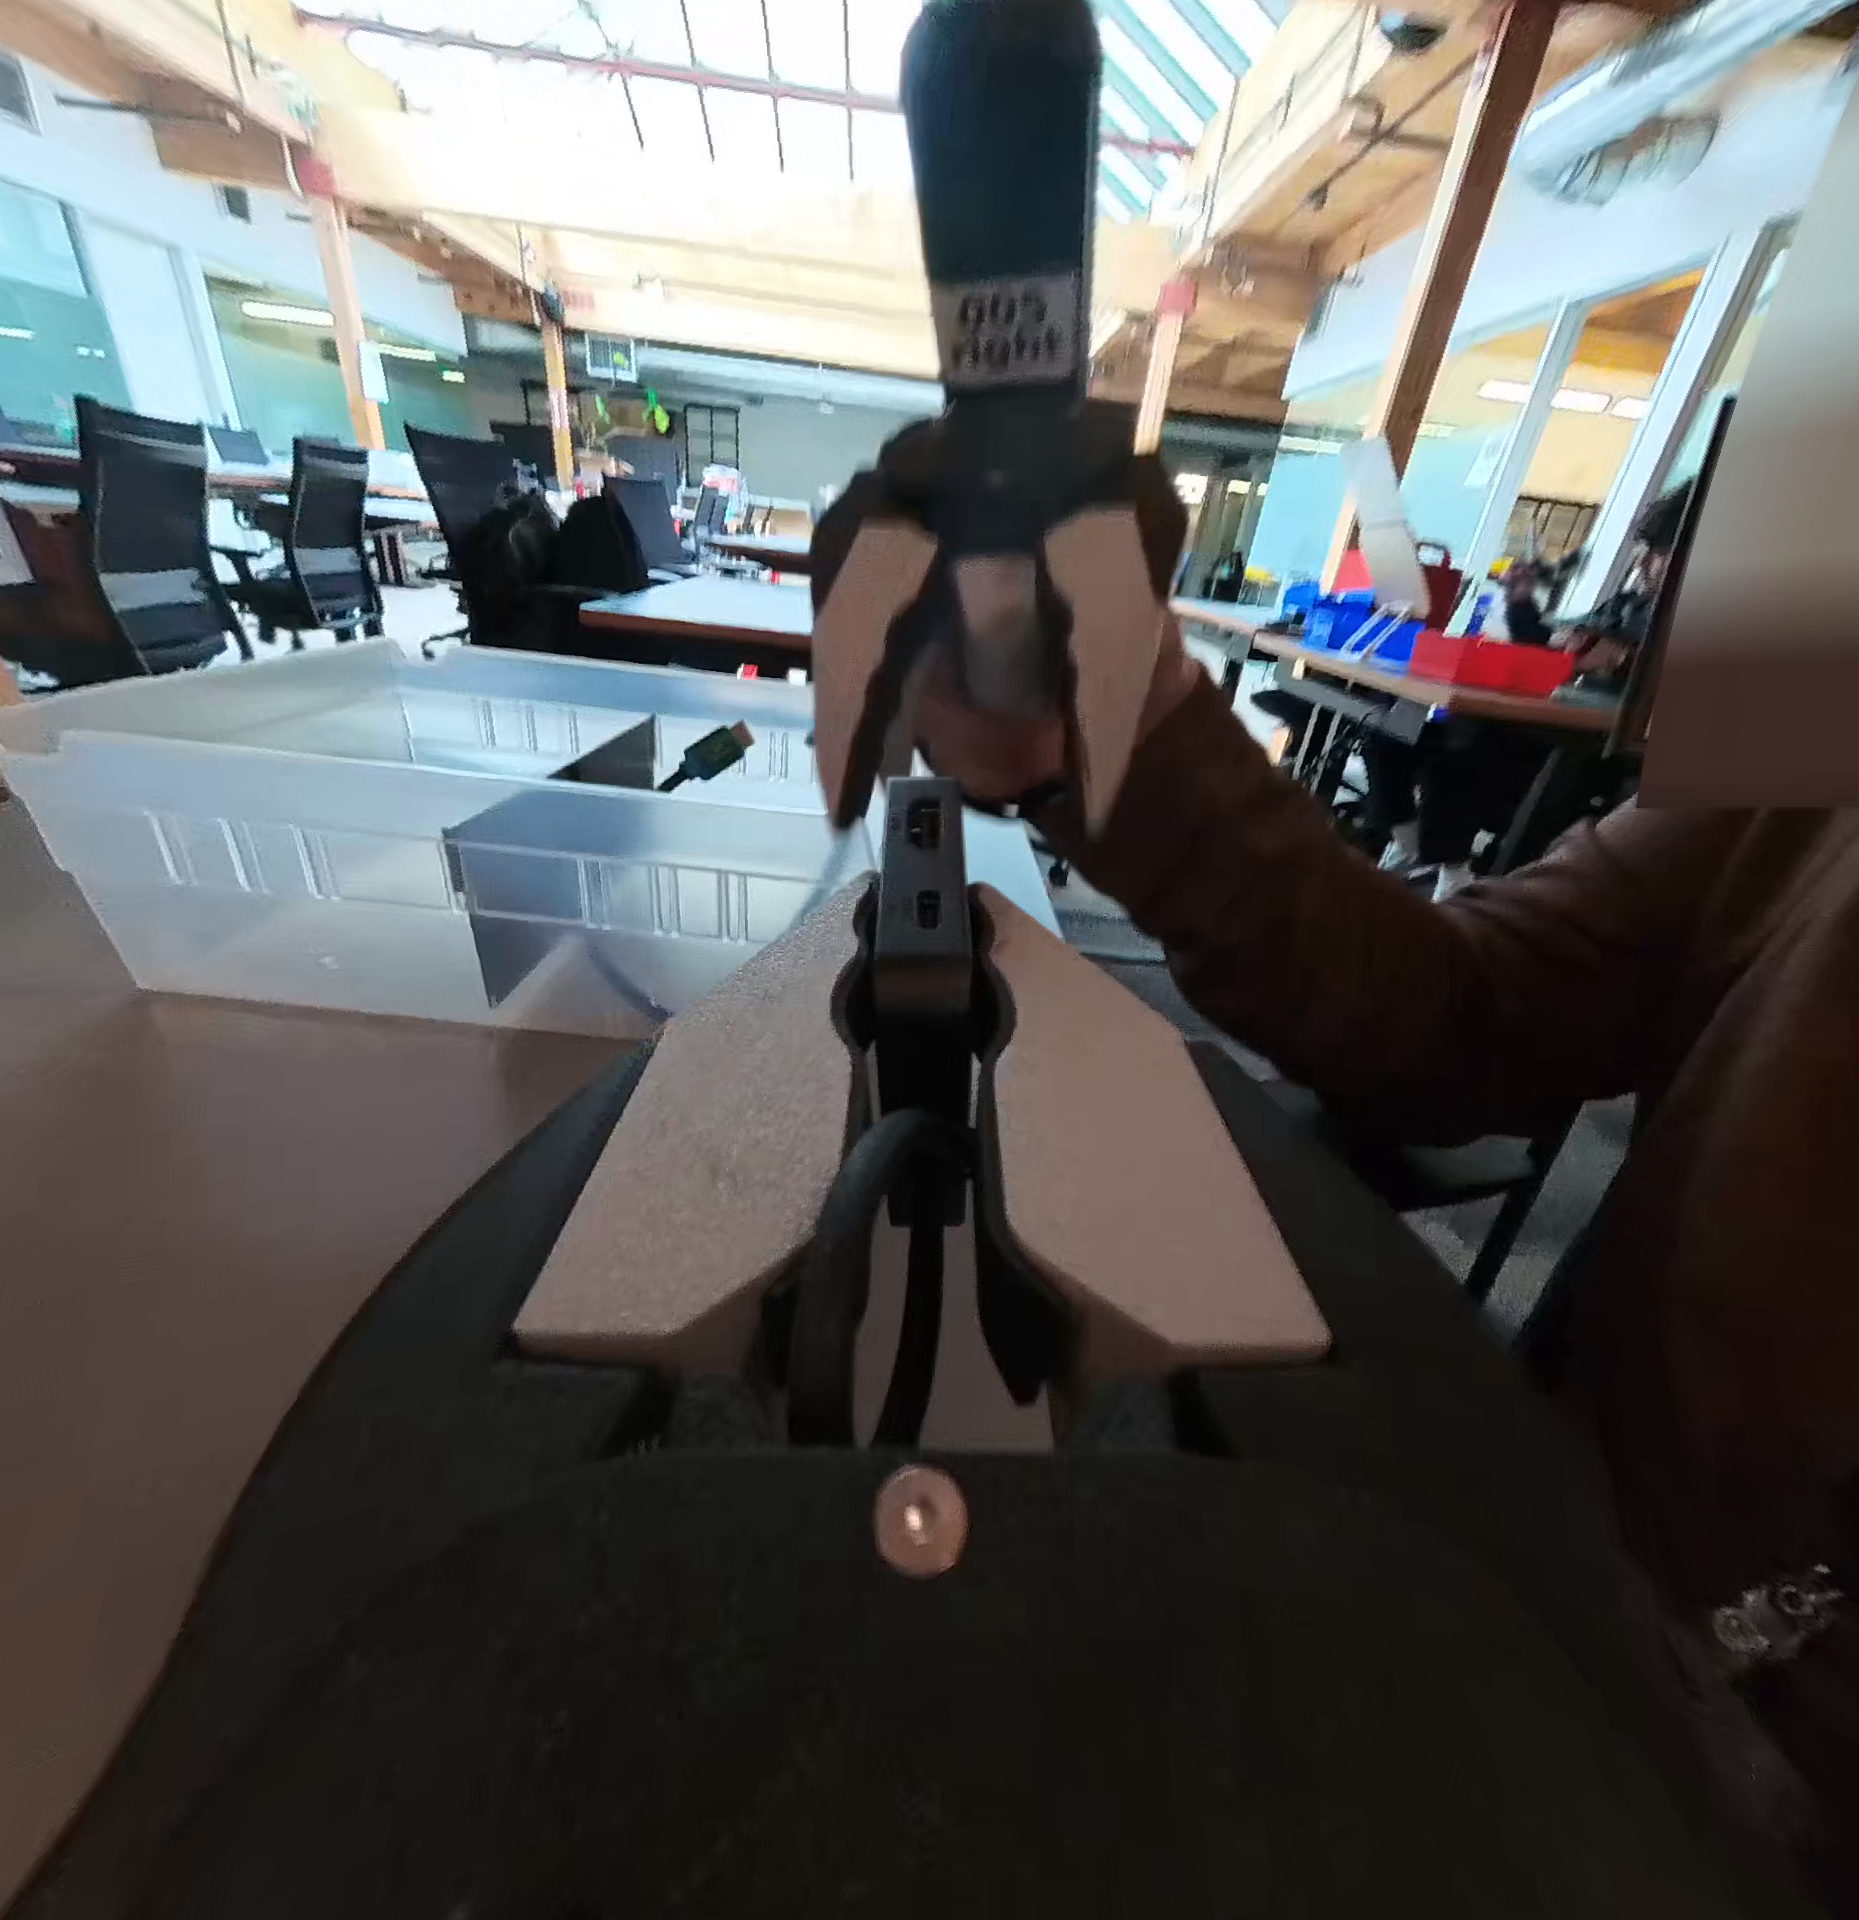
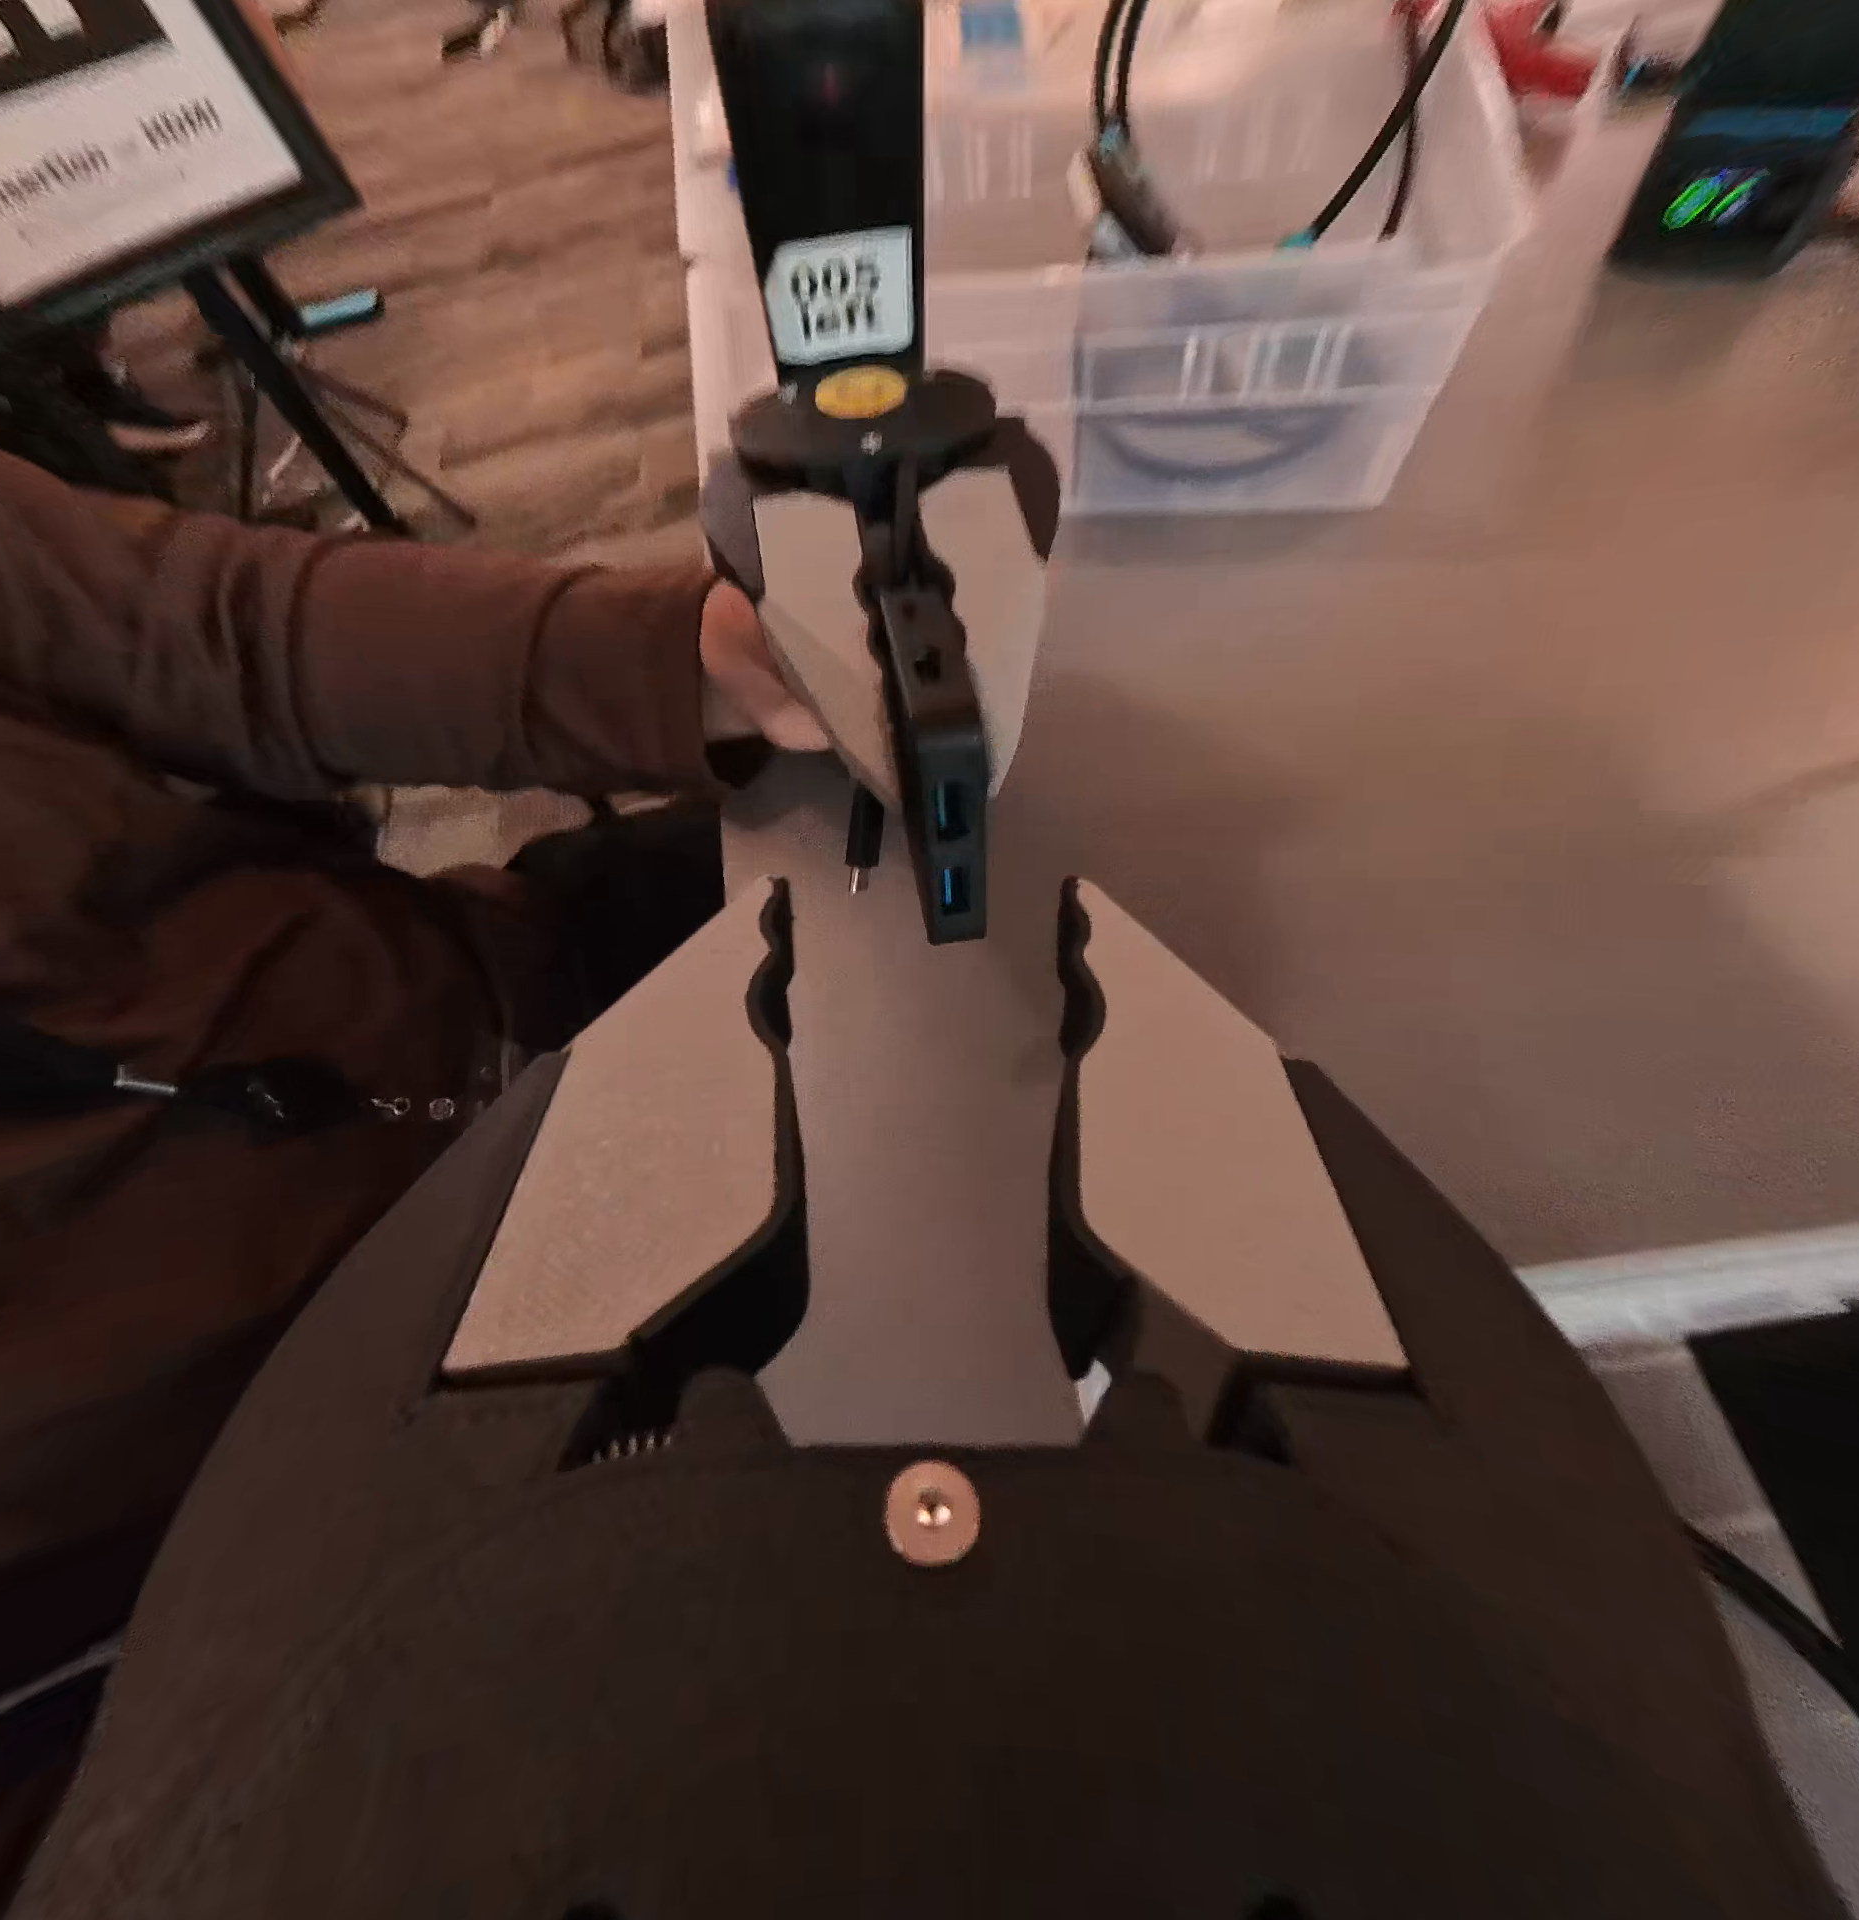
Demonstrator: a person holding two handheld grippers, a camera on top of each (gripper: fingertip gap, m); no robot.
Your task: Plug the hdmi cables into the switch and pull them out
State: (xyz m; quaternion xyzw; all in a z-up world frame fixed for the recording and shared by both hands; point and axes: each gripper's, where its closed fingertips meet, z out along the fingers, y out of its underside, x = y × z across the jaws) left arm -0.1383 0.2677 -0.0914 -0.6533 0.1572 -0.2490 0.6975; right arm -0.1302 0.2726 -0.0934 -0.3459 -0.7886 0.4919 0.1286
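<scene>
The left hand-held gripper [image 1: 920,997] is clamped on the switch [image 1: 923,894], a slim dark box gripped by its flat sides and held up off the table [image 1: 229,1195] with a row of ports facing outward. A short dark lead [image 1: 852,1247] loops back from its near end between the gripper's fingers. The right hand-held gripper [image 2: 925,935] has its fingers apart and holds nothing; it hangs just in front of the switch's free end, where two blue-lined ports show in the right wrist view.

No cable sits in any port that can be seen. One cable plug [image 1: 712,750] lies in the clear plastic bin [image 1: 281,831] behind the switch, and more cables [image 2: 1133,208] hang in that bin.

Judged from this, the switch is picked up and steadied but nothing is plugged in. Whether a plug-and-pull round is already done cannot be told. The next move would be for the empty gripper to fetch a plug from the bin.
</scene>
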